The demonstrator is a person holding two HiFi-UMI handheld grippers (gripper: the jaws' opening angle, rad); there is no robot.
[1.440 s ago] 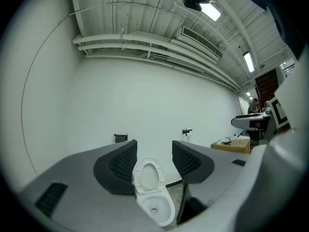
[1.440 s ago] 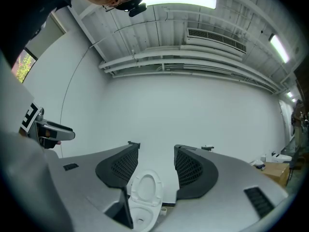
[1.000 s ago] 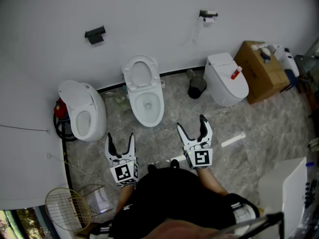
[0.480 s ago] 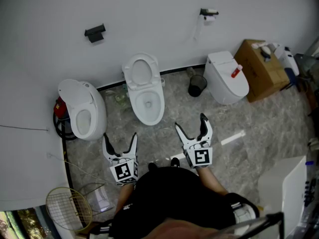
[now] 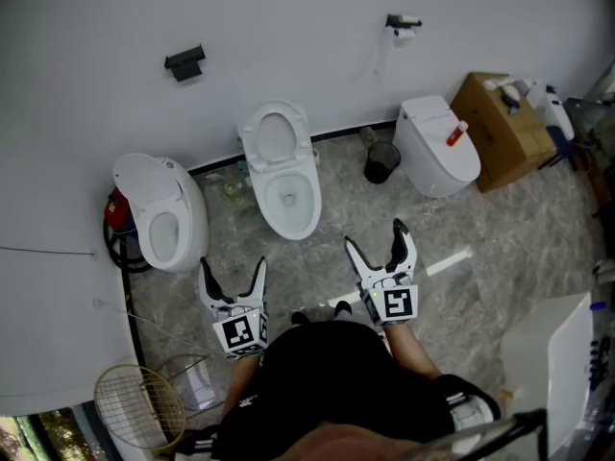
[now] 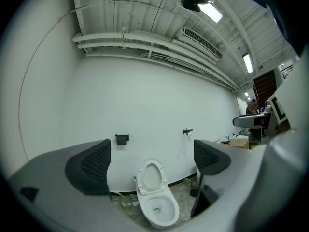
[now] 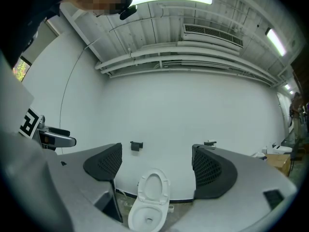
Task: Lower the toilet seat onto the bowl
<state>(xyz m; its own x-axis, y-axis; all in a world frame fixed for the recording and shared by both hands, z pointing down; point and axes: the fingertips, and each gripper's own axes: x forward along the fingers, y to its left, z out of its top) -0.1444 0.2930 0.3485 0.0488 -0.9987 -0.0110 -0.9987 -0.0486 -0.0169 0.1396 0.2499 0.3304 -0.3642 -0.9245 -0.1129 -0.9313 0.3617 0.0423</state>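
Note:
The middle white toilet (image 5: 291,200) stands against the wall with its seat (image 5: 276,137) raised upright over the open bowl. My left gripper (image 5: 233,267) hovers over the floor in front of it, open and holding nothing. My right gripper (image 5: 375,238) is a little nearer the bowl, to its right, open and holding nothing too. In the left gripper view the raised seat (image 6: 151,176) and the bowl (image 6: 158,209) show well beyond the left gripper (image 6: 149,161). The right gripper view frames the seat (image 7: 153,190) beyond the right gripper (image 7: 157,166).
A second open toilet (image 5: 159,214) stands left, a closed one (image 5: 438,147) right, with a dark bin (image 5: 381,164) between it and the middle toilet. A cardboard box (image 5: 504,128) sits far right. A racket (image 5: 139,406) lies near left. Grey marbled floor (image 5: 500,257) spreads to the right.
Both grippers' jaws have spread wider. The right gripper has drifted slightly right and nearer me; the left has barely moved.

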